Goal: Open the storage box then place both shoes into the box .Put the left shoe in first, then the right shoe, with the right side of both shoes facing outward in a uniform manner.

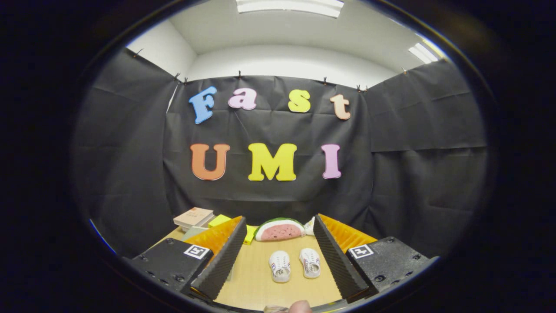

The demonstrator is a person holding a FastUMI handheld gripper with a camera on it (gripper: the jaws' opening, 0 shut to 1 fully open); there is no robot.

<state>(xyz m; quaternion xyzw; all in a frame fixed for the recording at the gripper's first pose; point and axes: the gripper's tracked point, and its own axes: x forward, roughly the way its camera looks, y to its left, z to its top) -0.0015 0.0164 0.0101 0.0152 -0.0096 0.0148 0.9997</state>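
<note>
A booth hung with black cloth point(278, 191) closes off the back and both sides, with a white wall and ceiling lights above it, and a light wooden surface point(256, 282) fills the foreground below.

Two small white shoes lie on that surface, side by side, just apart from each other, soles down and lengthwise away from the camera. The shoe on the left point(279, 266) sits a little nearer the camera than the shoe on the right point(310, 262); both show coloured stripes on their sides. They lie in the gap between the two fingers of the gripper point(278, 256), well ahead of its body and untouched by either finger.

The gripper is spread wide, its fingers angled outward with the ridged pads facing in, holding nothing. Each finger's base carries a square black-and-white marker.

Beyond the shoes, near the cloth, stands a watermelon-slice object point(280, 229), pink with a green rind, flat side down. Just beside its right end a small white object point(309, 226) peeks out, partly hidden by the right finger; what it is cannot be told. To the left of the watermelon slice, behind the left finger, are a stack of books point(194, 217) and some yellow-green flat pieces point(219, 220). At the very bottom, near the camera, a person's fingertip point(300, 306) shows. A storage box cannot be made out.
</note>
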